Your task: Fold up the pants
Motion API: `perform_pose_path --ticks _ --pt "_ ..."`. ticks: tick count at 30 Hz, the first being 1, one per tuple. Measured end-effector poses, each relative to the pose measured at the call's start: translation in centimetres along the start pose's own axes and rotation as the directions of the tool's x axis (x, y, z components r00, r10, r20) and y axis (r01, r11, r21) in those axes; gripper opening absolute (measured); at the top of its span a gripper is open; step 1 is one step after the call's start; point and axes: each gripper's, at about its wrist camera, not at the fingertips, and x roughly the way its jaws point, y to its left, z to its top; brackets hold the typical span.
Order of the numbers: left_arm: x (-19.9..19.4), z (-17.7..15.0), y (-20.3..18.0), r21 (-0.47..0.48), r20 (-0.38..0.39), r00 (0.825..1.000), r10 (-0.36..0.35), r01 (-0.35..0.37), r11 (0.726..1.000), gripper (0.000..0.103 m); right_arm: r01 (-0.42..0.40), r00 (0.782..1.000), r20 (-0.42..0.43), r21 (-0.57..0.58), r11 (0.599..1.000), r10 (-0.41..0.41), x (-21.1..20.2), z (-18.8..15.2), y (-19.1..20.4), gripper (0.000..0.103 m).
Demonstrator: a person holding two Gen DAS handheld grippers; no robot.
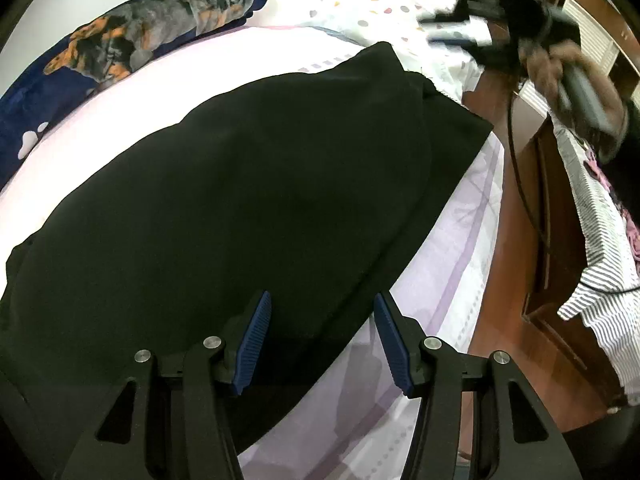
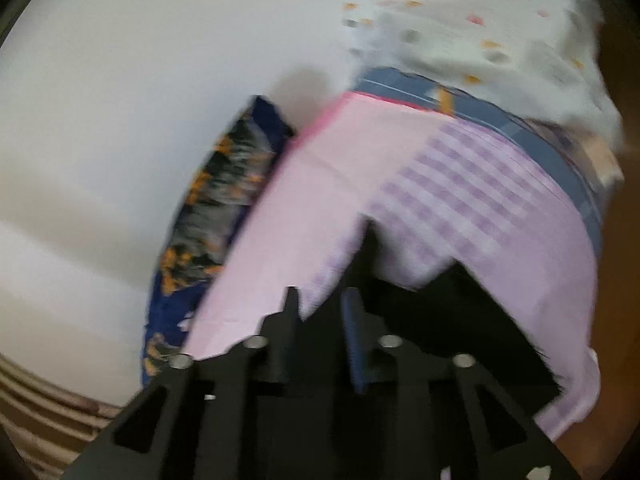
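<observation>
My left gripper (image 1: 322,336) hangs open over the black pants (image 1: 224,184). They're spread across the pink bed (image 1: 432,280). Right gripper (image 1: 472,28) is a blur upper right.

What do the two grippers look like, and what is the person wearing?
The left gripper has black angular fingers with ribbed blue pads and silver round bolts. The right gripper looks the same, black with a blue pad, though blurred. A thin black cable hangs near it. The person wears a grey-and-white striped shirt.
</observation>
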Motion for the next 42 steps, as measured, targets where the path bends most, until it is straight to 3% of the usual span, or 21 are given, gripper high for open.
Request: perform_pose_path --ticks 3,8,13,18,22,26,28,36,42 --pt "0.0 0.0 0.1 -0.009 0.004 1.000 -0.006 0.006 1.000 0.055 0.035 0.999 -0.010 0.027 0.999 -0.034 0.3 -0.6 -2.5 0.026" --pt "0.0 0.1 0.2 -0.022 0.004 1.000 -0.010 0.010 1.000 0.055 0.014 1.000 -0.024 0.099 0.995 -0.012 1.4 -0.8 -5.4 0.026" --pt "0.0 0.1 0.1 -0.028 0.004 1.000 -0.007 0.008 1.000 0.055 -0.016 0.998 -0.058 0.104 0.994 0.022 2.8 -1.9 -5.7 0.026" --pt "0.0 0.2 0.4 -0.038 0.006 1.000 -0.016 0.016 0.999 0.055 -0.067 0.993 -0.090 0.096 0.993 0.075 3.4 -5.5 -5.5 0.025" --pt "0.0 0.2 0.4 -0.041 0.010 1.000 -0.017 0.018 0.999 0.055 -0.085 0.991 -0.099 0.024 0.996 0.087 3.9 -7.0 -4.2 0.027" --pt "0.0 0.2 0.5 -0.043 0.010 1.000 -0.018 0.018 0.999 0.055 -0.160 0.980 -0.106 0.058 0.985 0.166 5.3 -6.4 -4.1 0.024" --pt "0.0 0.2 0.4 -0.045 0.010 1.000 -0.017 0.018 0.999 0.055 -0.166 0.981 -0.091 0.065 0.984 0.171 5.6 -5.9 -4.1 0.015" --pt "0.0 0.2 0.4 -0.043 0.012 1.000 -0.015 0.016 0.999 0.055 -0.201 0.977 -0.055 0.076 0.977 0.206 4.7 -4.4 -2.8 0.006" --pt "0.0 0.3 0.5 -0.047 0.011 1.000 -0.013 0.014 0.999 0.055 -0.313 0.947 -0.030 0.125 0.942 0.318 3.3 -2.3 0.3 0.005"
